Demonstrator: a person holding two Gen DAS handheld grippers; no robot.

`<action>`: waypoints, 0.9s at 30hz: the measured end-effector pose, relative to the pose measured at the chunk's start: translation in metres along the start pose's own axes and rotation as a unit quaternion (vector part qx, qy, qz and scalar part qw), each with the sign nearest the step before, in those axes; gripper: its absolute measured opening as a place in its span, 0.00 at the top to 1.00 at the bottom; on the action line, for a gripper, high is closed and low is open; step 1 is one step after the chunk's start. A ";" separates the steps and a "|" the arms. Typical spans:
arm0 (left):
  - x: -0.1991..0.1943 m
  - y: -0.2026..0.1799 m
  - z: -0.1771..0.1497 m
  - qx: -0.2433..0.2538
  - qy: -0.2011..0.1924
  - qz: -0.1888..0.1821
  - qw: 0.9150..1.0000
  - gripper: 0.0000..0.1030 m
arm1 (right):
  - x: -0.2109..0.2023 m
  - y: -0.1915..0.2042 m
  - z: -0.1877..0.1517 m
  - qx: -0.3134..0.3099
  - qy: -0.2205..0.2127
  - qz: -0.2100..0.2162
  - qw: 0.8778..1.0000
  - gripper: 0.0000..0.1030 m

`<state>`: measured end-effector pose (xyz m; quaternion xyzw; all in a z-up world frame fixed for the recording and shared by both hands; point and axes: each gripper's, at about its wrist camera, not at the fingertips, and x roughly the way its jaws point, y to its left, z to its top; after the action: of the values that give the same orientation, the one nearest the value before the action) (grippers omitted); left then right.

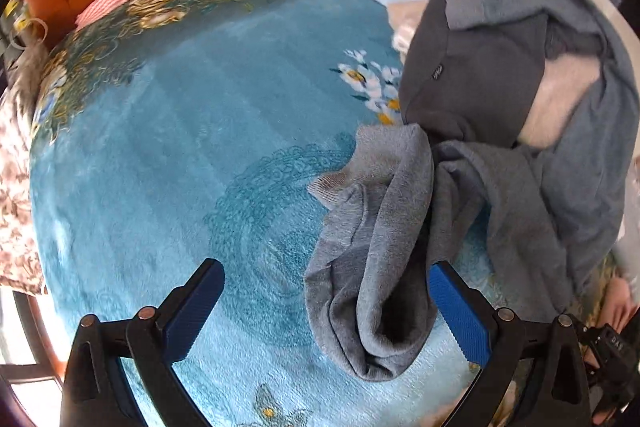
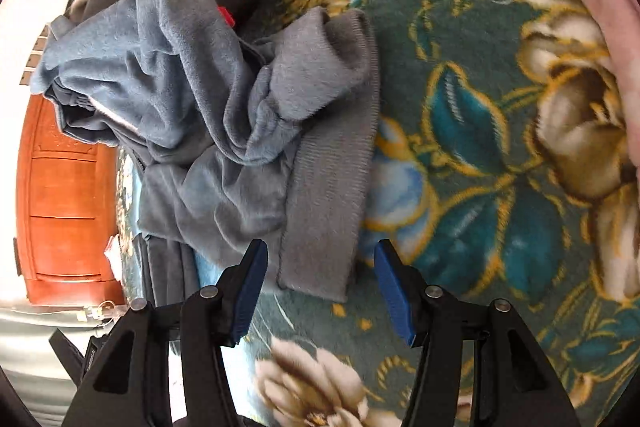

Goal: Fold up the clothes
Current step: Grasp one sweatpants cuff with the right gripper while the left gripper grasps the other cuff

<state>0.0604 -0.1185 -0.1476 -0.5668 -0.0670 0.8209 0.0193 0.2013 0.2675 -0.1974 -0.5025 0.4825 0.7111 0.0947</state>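
Your left tool [image 1: 326, 311] stands wide, the grey-blue fleece garment [image 1: 372, 267] bunched between its pads, unpinched. Your right tool [image 2: 320, 287] gapes halfway, the garment's ribbed hem [image 2: 324, 227] just ahead on the bed [image 2: 480, 147].

The left gripper [image 1: 324, 311] points steeply down, its jaws standing wide apart, the blue pads [image 1: 194, 311] facing each other with only a loose fold of cloth hanging in the gap nearer the right-hand finger, pressed by neither pad. The right gripper [image 2: 320, 293] also tilts downward, its jaws partly spread, blue pads [image 2: 250, 291] apart, with a ribbed cloth edge lying just ahead of and between the fingertips, gripped by neither. At the lower right edge of the left wrist view, beyond the right-hand finger, part of a bare hand [image 1: 618, 311] shows.
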 end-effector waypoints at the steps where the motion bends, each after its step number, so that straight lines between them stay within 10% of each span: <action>1: 0.004 0.000 0.001 -0.002 0.005 -0.006 1.000 0.00 | 0.003 0.003 0.002 0.003 0.003 -0.005 1.000 0.58; 6: 0.023 0.021 0.004 -0.063 0.038 -0.051 0.996 0.00 | -0.003 0.010 0.014 0.019 0.000 -0.032 0.999 0.92; 19: 0.058 0.064 0.023 -0.203 0.076 -0.163 0.962 0.02 | -0.053 0.042 0.038 -0.043 -0.049 -0.078 0.995 0.95; 27: 0.073 0.058 0.029 -0.236 0.111 -0.186 0.947 0.78 | -0.064 0.073 0.059 -0.043 -0.050 -0.085 0.994 0.95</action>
<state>0.0095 -0.1707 -0.2131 -0.6201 -0.3607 0.6952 0.0447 0.1498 0.2978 -0.1005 -0.5090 0.4014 0.7451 0.1569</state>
